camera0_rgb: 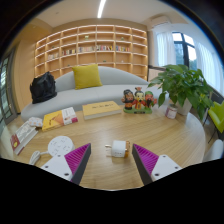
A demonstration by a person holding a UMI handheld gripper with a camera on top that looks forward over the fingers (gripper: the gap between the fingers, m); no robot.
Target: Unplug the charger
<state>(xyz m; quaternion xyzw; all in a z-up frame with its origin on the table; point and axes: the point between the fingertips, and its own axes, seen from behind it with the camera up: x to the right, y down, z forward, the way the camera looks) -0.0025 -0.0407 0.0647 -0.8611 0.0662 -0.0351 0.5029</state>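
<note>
A small white charger (pixel 118 148) lies on the round wooden table (pixel 150 128), its prongs pointing left. It sits between my two fingers, slightly ahead of their tips, with clear gaps on both sides. My gripper (pixel 112 160) is open. The left pad (pixel 78 158) and right pad (pixel 146 158) are magenta and stand wide apart, just above the tabletop. I see no cable or socket joined to the charger.
A white round disc (pixel 60 145) lies left of the left finger. Books (pixel 60 118) and a yellow box (pixel 101 108) lie farther back. Toy figures (pixel 138 99) and a potted plant (pixel 182 88) stand at the back right. A sofa (pixel 95 80) and shelves are beyond the table.
</note>
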